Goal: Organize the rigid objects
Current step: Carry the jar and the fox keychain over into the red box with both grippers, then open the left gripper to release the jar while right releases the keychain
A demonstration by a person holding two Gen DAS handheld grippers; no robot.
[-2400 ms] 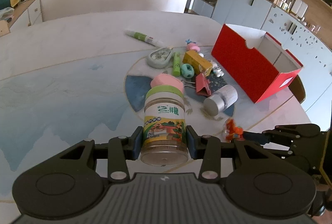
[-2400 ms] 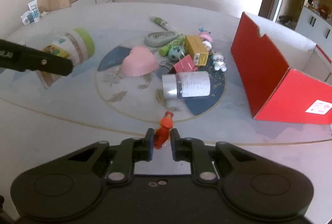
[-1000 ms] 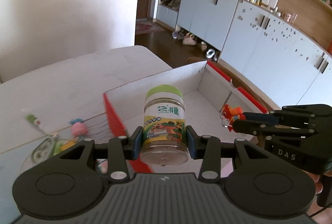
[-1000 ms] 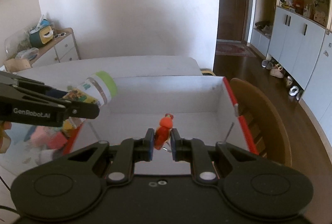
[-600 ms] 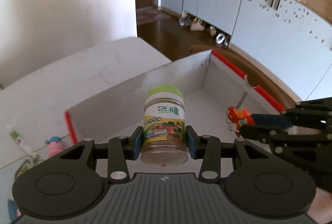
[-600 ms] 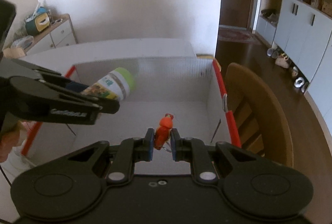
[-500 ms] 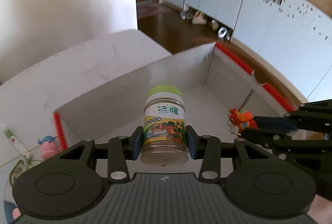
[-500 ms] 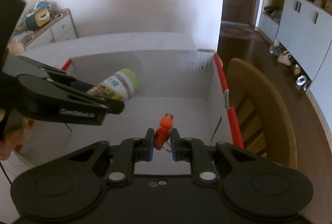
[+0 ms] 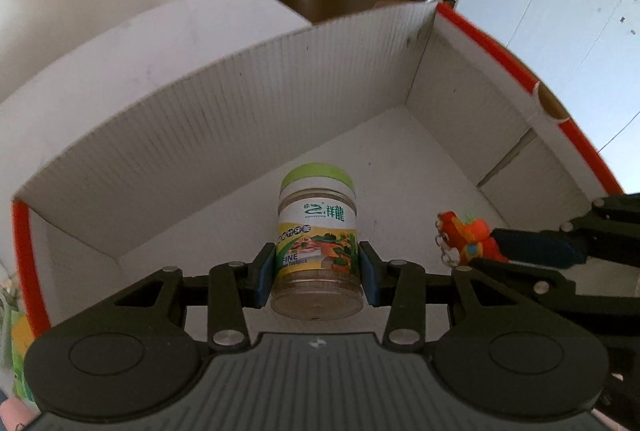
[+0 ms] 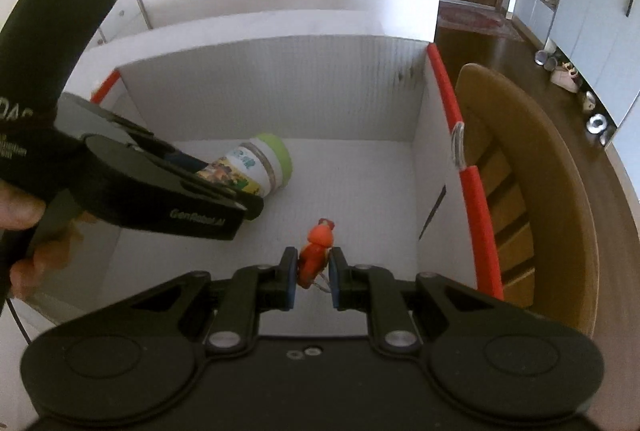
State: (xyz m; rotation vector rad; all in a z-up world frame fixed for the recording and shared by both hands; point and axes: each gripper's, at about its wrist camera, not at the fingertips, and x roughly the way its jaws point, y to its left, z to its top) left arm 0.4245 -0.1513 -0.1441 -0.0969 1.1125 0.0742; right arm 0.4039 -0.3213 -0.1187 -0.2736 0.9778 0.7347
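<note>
clear plastic, green-capped, the toothpick jar (image 9: 317, 231) is sitting clamped across its labelled middle in your left gripper (image 9: 316, 273), hanging inside the white-walled box (image 9: 224, 103) above its floor. it is looking light, stiff and smooth-sided, so you are right gripping mid-body. your right gripper (image 10: 313, 277) is pinching the small orange figure (image 10: 316, 251), light and hard, beside it.

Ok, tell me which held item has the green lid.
The toothpick jar in the left gripper; the right gripper holds an orange toy figure instead.
</note>
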